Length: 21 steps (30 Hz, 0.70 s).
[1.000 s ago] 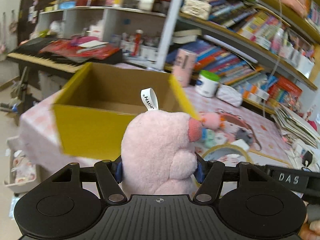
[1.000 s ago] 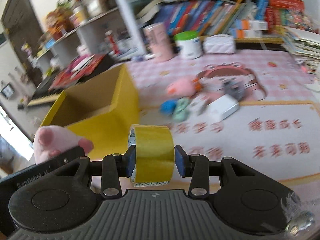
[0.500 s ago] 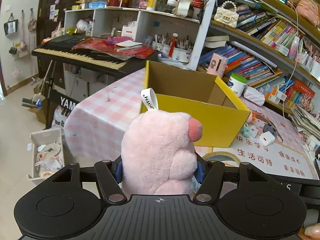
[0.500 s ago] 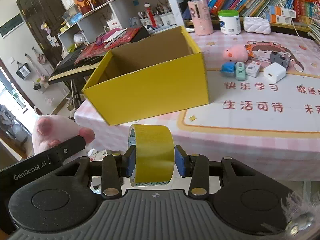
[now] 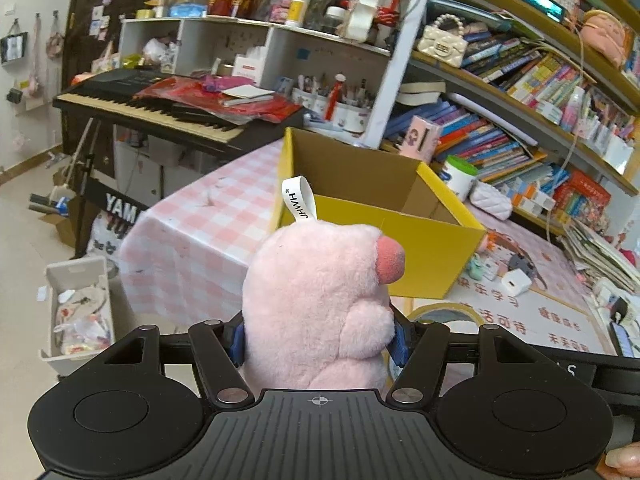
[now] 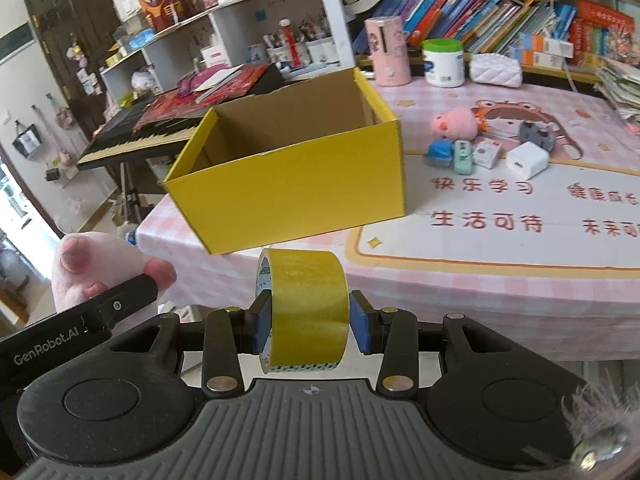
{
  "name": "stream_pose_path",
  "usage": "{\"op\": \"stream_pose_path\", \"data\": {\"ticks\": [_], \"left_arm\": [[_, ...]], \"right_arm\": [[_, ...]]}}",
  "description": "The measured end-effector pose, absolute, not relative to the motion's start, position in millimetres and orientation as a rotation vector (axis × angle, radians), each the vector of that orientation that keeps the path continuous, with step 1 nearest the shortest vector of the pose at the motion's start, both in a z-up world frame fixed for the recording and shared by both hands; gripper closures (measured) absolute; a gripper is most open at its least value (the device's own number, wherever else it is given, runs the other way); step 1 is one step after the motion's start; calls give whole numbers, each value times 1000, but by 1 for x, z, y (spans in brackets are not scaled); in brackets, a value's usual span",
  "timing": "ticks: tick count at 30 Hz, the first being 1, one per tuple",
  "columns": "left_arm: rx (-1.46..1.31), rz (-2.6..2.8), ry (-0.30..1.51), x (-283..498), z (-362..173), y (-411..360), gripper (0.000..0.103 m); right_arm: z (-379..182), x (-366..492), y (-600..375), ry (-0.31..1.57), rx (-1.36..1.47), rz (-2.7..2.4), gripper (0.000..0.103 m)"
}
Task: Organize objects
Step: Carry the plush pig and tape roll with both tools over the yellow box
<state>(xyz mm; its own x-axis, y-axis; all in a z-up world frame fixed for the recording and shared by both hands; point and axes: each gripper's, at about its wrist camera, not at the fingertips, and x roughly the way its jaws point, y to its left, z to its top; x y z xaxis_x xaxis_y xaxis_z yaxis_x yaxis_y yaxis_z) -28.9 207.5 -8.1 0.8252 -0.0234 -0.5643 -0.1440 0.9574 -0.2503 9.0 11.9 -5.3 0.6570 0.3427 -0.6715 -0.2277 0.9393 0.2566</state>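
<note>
My left gripper is shut on a pink plush pig with a white tag, held in the air short of the table's near edge. The pig also shows at the left of the right wrist view. My right gripper is shut on a roll of yellow tape, also off the table edge. An open yellow cardboard box stands on the pink checked tablecloth ahead; it looks empty. In the left wrist view the box is just beyond the pig.
Right of the box lie a second pink plush, small toys and a white charger on a printed mat. A pink cup, white jar and bookshelves stand behind. A keyboard and floor bin are left.
Both grippers have pulled back from the box and the table with their loads still held; the box now looks smaller and farther away. In the last half second the view shifted only slightly.
</note>
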Motion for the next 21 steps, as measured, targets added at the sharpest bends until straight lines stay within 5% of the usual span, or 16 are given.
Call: {"op": "stream_pose_path", "data": {"ticks": [21], "left_arm": [[-222, 11, 404, 42, 40, 197, 40]], "right_arm": [[58, 77, 23, 479, 55, 318, 65]]}}
